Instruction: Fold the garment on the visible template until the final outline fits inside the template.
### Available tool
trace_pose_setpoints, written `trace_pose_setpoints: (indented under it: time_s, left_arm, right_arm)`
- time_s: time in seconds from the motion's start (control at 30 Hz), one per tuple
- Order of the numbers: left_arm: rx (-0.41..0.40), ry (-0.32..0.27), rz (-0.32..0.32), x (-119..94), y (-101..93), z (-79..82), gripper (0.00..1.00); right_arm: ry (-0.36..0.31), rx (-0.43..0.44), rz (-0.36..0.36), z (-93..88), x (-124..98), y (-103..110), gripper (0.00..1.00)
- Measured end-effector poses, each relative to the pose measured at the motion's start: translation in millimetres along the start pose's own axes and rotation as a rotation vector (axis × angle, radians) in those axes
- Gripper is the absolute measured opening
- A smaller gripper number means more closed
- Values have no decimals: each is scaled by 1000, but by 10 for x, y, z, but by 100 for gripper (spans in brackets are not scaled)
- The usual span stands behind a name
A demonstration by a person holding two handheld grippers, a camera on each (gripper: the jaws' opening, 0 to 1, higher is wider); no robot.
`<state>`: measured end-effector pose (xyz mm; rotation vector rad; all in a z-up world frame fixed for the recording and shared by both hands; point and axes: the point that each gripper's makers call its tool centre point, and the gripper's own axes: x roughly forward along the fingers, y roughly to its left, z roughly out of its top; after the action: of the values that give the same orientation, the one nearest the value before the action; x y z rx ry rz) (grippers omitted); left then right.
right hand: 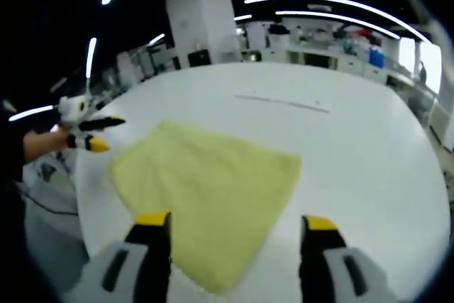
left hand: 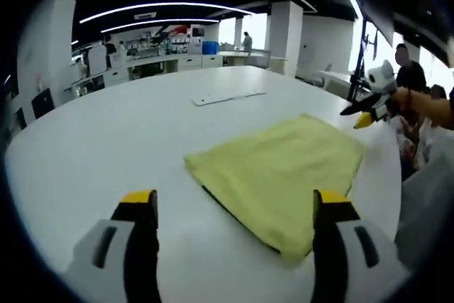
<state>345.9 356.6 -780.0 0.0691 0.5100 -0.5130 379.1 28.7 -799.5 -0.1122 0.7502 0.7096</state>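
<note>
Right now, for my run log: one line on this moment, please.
garment: folded, flat on table | left gripper: open, empty | right gripper: open, empty | dark edge under garment

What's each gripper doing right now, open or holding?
Left gripper: open, empty, above the yellow garment.
Right gripper: open, empty, above it too.

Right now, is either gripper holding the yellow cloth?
No. In the left gripper view the left gripper is open above the yellow cloth, and the right gripper hangs clear of it.
</note>
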Motion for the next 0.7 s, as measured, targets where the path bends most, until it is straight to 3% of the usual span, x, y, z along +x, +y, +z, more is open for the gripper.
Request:
trace_pose_setpoints:
  time_s: [0.27,0.47,0.6,0.7]
  left_arm:
    - [27,13,2,-189,-209,-135,79]
    - [19,21,0,-264,-367,-210,57]
    - [60,64,-1,-264,-458,-309,42]
    - [13,90,17,-282,-425,-395,33]
  right_arm:
    - [9,-6,11,-241,-203,221,67]
    - [-21,23,-24,-380,-305,214,57]
    - [-23,36,-39,-504,-319,212,45]
    - [-28,40,-50,-573,-311,182,38]
